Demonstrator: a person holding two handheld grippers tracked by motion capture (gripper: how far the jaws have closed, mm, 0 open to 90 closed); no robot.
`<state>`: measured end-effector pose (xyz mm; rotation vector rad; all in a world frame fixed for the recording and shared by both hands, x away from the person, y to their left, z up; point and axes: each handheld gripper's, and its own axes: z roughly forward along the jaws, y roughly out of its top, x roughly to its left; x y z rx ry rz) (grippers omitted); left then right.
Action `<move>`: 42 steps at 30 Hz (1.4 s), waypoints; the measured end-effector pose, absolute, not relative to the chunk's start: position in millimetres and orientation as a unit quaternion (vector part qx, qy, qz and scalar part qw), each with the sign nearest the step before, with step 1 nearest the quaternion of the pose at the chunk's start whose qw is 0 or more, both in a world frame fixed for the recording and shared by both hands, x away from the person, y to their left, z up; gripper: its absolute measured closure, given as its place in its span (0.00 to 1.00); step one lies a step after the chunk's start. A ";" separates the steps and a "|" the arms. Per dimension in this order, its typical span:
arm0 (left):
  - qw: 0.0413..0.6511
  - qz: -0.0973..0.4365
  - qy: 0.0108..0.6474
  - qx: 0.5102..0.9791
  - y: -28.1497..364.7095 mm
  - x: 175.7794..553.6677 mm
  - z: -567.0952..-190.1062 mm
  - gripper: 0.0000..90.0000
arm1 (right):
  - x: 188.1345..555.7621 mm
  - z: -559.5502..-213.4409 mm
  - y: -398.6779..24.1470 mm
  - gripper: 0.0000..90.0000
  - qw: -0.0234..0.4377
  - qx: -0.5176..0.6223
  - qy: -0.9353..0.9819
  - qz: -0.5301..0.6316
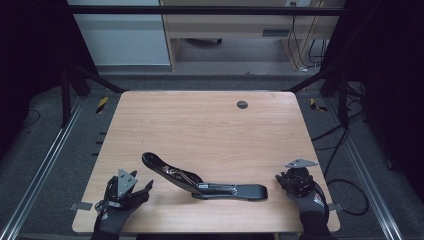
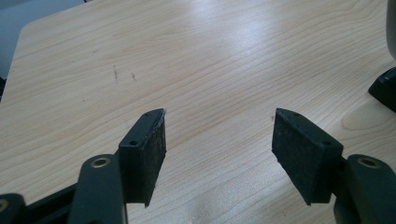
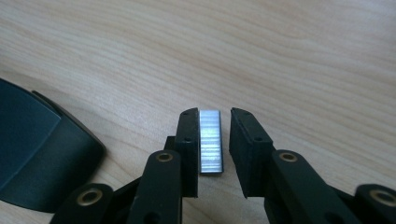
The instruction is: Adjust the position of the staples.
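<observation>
Closest to the lens, in the right gripper view, a strip of staples (image 3: pixel 209 141) sits between the right gripper's (image 3: pixel 211 122) jaws. It lies against the left pad, with a thin gap to the other pad, so the jaws stand slightly apart and it isn't really pinched. Just left of that gripper is the rounded black end of the stapler (image 3: pixel 39 151).

From the high view, the stapler (image 1: pixel 200 182) is swung open into a wide V, lying near the front edge of the table (image 1: pixel 200 120) between the 2 hands. The right gripper (image 1: pixel 295 180) sits just off the stapler's right end, close to the table's right corner. The left gripper (image 1: pixel 142 189) is by the front-left corner, near the stapler's raised arm but not touching it.

In the left gripper view the left gripper (image 2: pixel 219 140) has its jaws spread wide over bare wood. The whole back half of the table is open, apart from a small round grommet (image 1: pixel 242 104) near the far edge.
</observation>
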<state>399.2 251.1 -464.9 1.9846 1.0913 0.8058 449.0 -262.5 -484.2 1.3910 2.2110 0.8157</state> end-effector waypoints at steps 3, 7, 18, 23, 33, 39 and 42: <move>0.361 0.312 0.423 0.771 251.2 399.4 -464.8 0.38 | 450.8 -475.8 -260.6 0.78 0.207 0.494 0.792 0.293; 0.361 0.312 0.423 0.770 251.1 399.6 -464.7 0.38 | 454.7 -469.7 -257.7 0.77 0.205 0.494 0.798 0.279; 0.359 0.311 0.423 0.772 250.6 400.1 -465.2 0.38 | 464.9 -470.7 -253.1 0.78 0.183 0.496 0.813 0.243; 0.359 0.310 0.423 0.772 250.6 400.1 -465.2 0.38 | 465.9 -475.2 -253.9 0.80 0.175 0.499 0.815 0.237; 0.358 0.310 0.423 0.772 250.6 400.2 -465.3 0.38 | 467.7 -479.1 -253.2 0.86 0.166 0.500 0.818 0.230; 0.358 0.310 0.422 0.773 250.6 400.3 -465.3 0.38 | 467.8 -478.1 -254.8 0.86 0.167 0.501 0.816 0.233; 0.359 0.310 0.423 0.772 250.9 400.3 -465.2 0.38 | 466.9 -474.4 -255.1 0.86 0.169 0.495 0.818 0.240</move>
